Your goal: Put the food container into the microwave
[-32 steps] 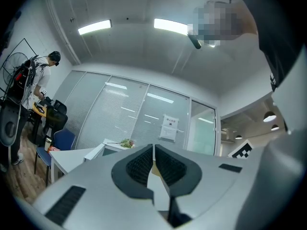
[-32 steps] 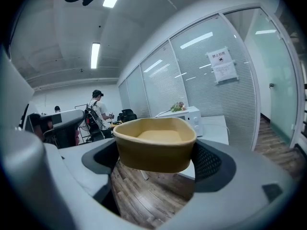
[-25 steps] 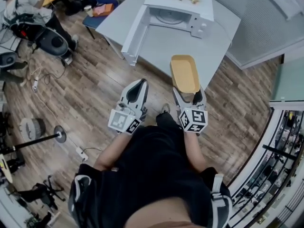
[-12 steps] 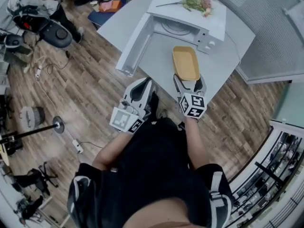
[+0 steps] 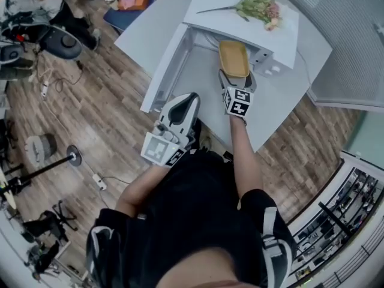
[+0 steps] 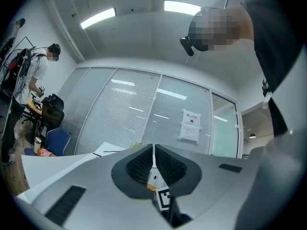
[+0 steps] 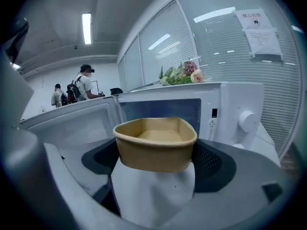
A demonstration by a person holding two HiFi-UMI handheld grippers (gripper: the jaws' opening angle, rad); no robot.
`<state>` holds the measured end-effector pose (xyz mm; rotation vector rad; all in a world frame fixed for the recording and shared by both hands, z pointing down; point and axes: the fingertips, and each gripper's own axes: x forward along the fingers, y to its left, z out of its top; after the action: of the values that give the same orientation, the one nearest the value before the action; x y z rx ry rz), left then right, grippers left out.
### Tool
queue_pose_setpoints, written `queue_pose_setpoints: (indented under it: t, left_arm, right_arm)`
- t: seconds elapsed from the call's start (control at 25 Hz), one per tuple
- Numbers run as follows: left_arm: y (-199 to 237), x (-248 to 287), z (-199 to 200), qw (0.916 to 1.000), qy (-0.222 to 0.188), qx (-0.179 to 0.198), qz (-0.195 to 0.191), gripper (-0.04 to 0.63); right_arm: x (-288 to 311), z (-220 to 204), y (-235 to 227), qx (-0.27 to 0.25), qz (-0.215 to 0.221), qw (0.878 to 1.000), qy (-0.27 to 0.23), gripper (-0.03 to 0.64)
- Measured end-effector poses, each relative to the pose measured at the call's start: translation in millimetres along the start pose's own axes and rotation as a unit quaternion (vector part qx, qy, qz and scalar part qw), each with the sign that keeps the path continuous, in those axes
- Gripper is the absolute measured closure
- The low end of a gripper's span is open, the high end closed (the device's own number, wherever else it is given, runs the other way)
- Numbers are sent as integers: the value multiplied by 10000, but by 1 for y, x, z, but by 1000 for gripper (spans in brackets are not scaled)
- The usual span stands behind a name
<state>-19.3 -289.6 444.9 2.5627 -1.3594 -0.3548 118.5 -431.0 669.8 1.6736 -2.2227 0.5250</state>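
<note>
We see the food container as matt tan, like pressed paper pulp, faintly fibrous. The microwave looks smooth and white with a slight gloss. The right gripper has smooth grey plastic shells and black ribbed pads. The floor shows wood-grain planks, and the table is smooth and pale, nearly matt.

You're in an office-type workroom, not a home. Glass partition walls with blinds and a posted notice, ceiling strip lights, wood-look floor. Blue chair, floor fan, microwave on a white table, other people standing about.
</note>
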Motion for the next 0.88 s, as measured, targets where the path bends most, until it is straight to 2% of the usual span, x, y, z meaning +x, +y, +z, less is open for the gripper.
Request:
queue_pose_setpoints:
  t: [0.2,0.4,0.68,0.88]
  left_arm:
    - [28,35,-15,10000,76,-57,15,561]
    - [51,54,-25,9997,140,-163,138,561]
    - [70,63,-36,9992,218,-277,212,561]
    - [76,61,-43,9986,330,-318,278,561]
  right_arm:
    - [73,1,-26,-36,-189,9997,148,126]
    - [120,-3,-41,-32,-272,9992,283,126]
    - [163,-20,-51,-105,-346,9974,621,126]
    - [177,-29,-54,28,-434,9956,827,124]
